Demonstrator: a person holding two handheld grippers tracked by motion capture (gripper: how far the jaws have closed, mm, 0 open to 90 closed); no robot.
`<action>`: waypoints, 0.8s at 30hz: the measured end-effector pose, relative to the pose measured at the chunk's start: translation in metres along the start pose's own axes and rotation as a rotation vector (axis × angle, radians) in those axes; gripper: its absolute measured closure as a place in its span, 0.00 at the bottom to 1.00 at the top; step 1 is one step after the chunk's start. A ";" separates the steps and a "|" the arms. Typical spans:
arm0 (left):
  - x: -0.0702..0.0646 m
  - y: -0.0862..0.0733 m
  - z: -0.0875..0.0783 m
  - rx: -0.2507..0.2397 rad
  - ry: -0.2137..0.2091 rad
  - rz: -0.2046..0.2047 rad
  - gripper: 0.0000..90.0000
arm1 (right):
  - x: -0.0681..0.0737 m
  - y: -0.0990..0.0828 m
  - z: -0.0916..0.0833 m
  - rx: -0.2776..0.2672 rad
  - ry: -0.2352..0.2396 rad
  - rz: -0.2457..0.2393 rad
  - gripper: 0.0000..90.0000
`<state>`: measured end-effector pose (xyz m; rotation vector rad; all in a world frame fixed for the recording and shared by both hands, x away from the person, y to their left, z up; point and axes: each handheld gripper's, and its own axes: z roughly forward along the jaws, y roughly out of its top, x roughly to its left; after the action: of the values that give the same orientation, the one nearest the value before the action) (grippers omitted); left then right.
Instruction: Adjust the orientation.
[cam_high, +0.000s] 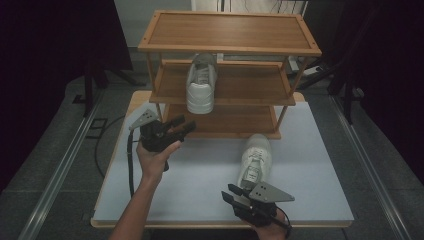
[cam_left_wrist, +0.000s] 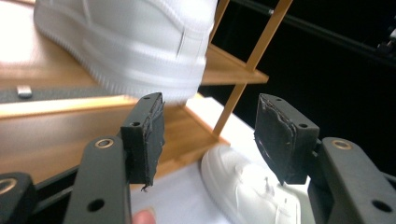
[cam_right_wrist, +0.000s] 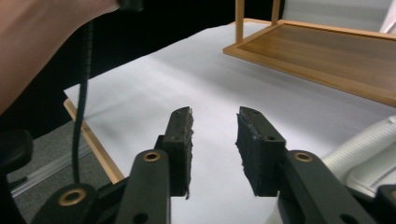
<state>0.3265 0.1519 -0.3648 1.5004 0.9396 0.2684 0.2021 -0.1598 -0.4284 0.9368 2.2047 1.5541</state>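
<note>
Table; both jaws open, empty.

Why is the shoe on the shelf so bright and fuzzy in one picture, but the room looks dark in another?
In the left gripper view the shoe on the shelf sits very close to the camera, so it looks washed out and soft, while the left tool stays sharp. In the high view the table is lit but the surroundings fall into darkness. In the right gripper view the forearm is a blur.
</note>
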 end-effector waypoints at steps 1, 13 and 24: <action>0.003 -0.005 -0.004 0.009 0.009 -0.008 0.47 | 0.000 0.000 0.000 0.002 -0.004 0.001 0.77; 0.025 -0.056 -0.040 0.017 0.077 -0.114 0.47 | -0.004 -0.003 0.002 0.050 -0.087 0.005 0.99; 0.032 -0.096 -0.052 0.090 0.101 -0.161 0.47 | -0.005 -0.009 0.007 0.095 -0.128 0.013 0.99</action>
<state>0.2749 0.2002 -0.4538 1.4940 1.1601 0.1889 0.2067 -0.1602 -0.4396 1.0490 2.2021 1.3648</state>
